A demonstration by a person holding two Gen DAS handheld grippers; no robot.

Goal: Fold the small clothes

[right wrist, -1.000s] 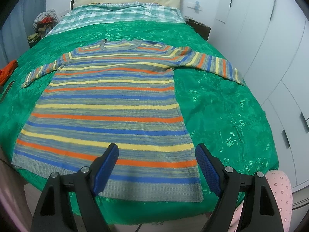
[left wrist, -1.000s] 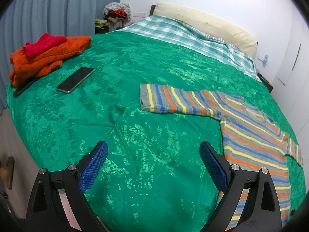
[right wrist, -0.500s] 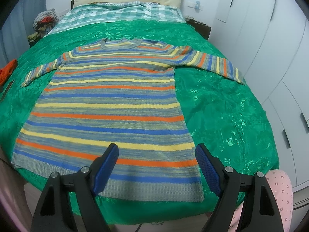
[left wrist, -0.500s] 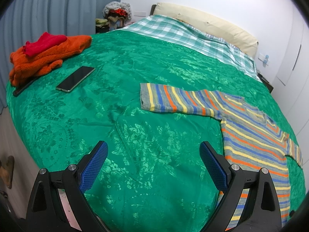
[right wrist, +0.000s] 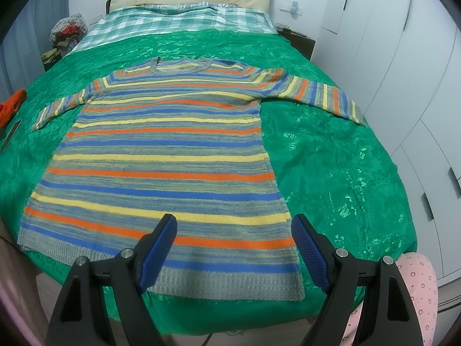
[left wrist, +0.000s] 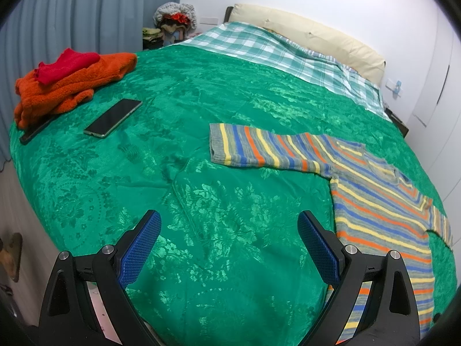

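A striped sweater [right wrist: 164, 155] in blue, orange, yellow and grey lies flat on the green bedspread [right wrist: 331, 158], both sleeves spread out, hem toward me. My right gripper [right wrist: 233, 245] is open and empty, hovering above the hem near its right corner. In the left wrist view the sweater [left wrist: 374, 201] lies to the right, its left sleeve [left wrist: 259, 148] stretched across the bed. My left gripper [left wrist: 229, 248] is open and empty above bare bedspread, to the left of the sweater's body.
A pile of orange and red clothes [left wrist: 69, 77] lies at the bed's left edge, a dark phone [left wrist: 113, 116] beside it. A plaid sheet [left wrist: 273, 49] and cream pillow [left wrist: 311, 34] are at the head. White wardrobes [right wrist: 403, 57] stand on the right.
Both views have shifted very slightly; the sweater and both open grippers are otherwise unchanged.
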